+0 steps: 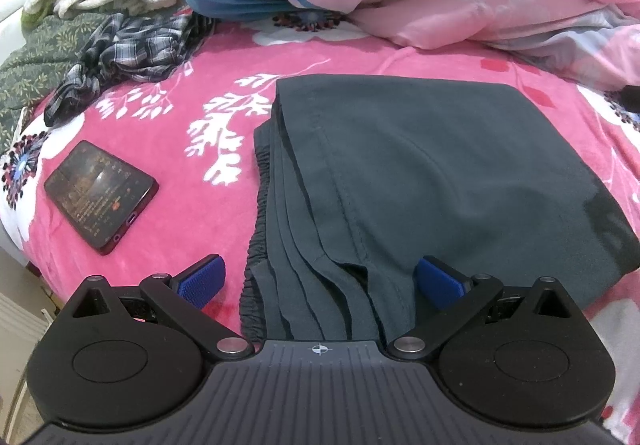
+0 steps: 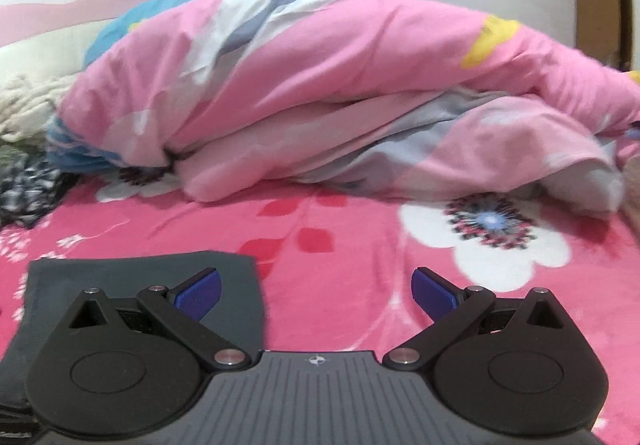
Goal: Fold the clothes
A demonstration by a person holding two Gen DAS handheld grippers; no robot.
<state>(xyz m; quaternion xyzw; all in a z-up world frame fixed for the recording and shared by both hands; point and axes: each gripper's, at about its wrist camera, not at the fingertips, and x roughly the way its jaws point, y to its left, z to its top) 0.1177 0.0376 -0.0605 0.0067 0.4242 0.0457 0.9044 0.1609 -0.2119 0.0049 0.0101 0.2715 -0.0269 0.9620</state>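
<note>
— Dark grey trousers [image 1: 420, 181], one pair, lie folded in layers on the pink floral blanket [image 1: 224, 57]; what else do we see?

— One phone [image 1: 100, 197] lies left of them, its screen text too small to read. Our left gripper [image 1: 320, 281] gapes empty over the trousers' near edge. Our right gripper [image 2: 316, 293] is spread wide too, holding nothing, at their right side.

— And behind?

— One pink quilt [image 2: 340, 85], one plaid garment [image 1: 132, 53].

1 folded garment [image 1: 420, 173], 1 phone [image 1: 100, 197], 2 grippers [image 1: 320, 281]
</note>
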